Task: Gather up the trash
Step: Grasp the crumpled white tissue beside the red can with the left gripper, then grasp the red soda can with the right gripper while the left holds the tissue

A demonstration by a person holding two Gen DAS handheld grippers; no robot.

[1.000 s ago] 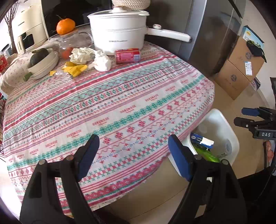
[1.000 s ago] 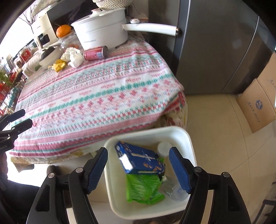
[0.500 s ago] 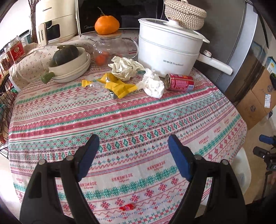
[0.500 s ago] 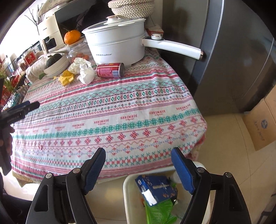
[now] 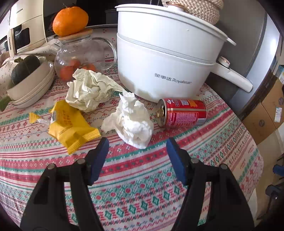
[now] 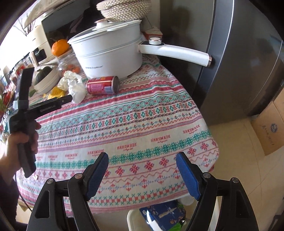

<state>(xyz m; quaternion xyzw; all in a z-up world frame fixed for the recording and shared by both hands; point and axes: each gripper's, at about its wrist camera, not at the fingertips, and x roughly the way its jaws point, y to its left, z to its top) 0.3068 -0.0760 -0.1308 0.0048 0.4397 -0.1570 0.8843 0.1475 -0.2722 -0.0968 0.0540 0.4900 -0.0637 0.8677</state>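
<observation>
We are hovering our left gripper [image 5: 137, 144], jaws closing on nothing, just short of the white tissue wad [image 5: 131, 122]. Our right gripper [image 6: 142, 160] is hanging spread and empty over the tablecloth [image 6: 142, 115] edge.

pot [image 5: 170, 58]: white, lidded, long handle, upright on worktop [image 5: 159, 186] | basket [image 5: 198, 8]: woven, behind pot | jug [image 5: 83, 53]: glass, orange [image 5: 70, 20] on its lid | bowls [image 5: 33, 83]: stacked, dark squash [image 5: 24, 68] inside | fridge [image 6: 239, 62]: grey, beside worktop | boxes [image 6: 269, 129]: cardboard, on floor

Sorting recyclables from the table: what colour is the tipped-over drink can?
Red, with white and yellow print; the can shows best in the left wrist view.
</observation>
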